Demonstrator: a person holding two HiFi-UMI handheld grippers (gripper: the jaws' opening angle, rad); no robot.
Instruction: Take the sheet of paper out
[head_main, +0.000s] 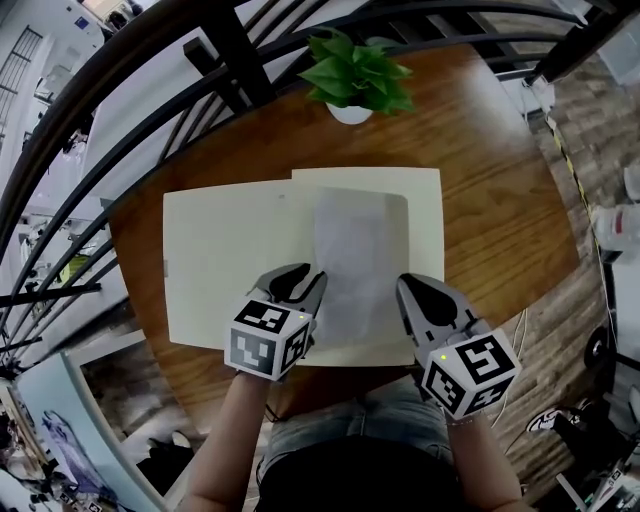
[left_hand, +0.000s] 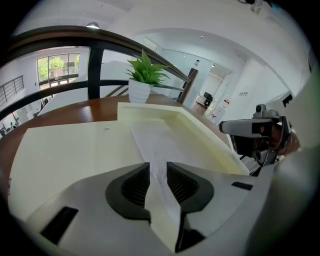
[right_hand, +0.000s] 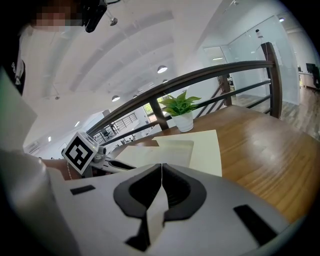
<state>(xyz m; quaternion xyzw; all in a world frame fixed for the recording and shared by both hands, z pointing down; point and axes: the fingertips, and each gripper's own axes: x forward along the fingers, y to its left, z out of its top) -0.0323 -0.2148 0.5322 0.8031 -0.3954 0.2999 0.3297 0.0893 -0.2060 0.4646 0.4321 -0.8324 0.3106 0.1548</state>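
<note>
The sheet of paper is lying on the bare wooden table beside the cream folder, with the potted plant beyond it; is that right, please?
Not quite: the sheet of paper lies on the open cream folder, not on bare wood beside it; the head view shows cream surface on both sides of it. The potted plant does stand beyond it on the wooden table.

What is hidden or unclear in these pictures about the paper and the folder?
- Sheet of paper, near right corner: head view, under the right tongs.
- Small mark on the folder: head view, too small to read.
- Plant pot: head view, mostly under its leaves.
</note>
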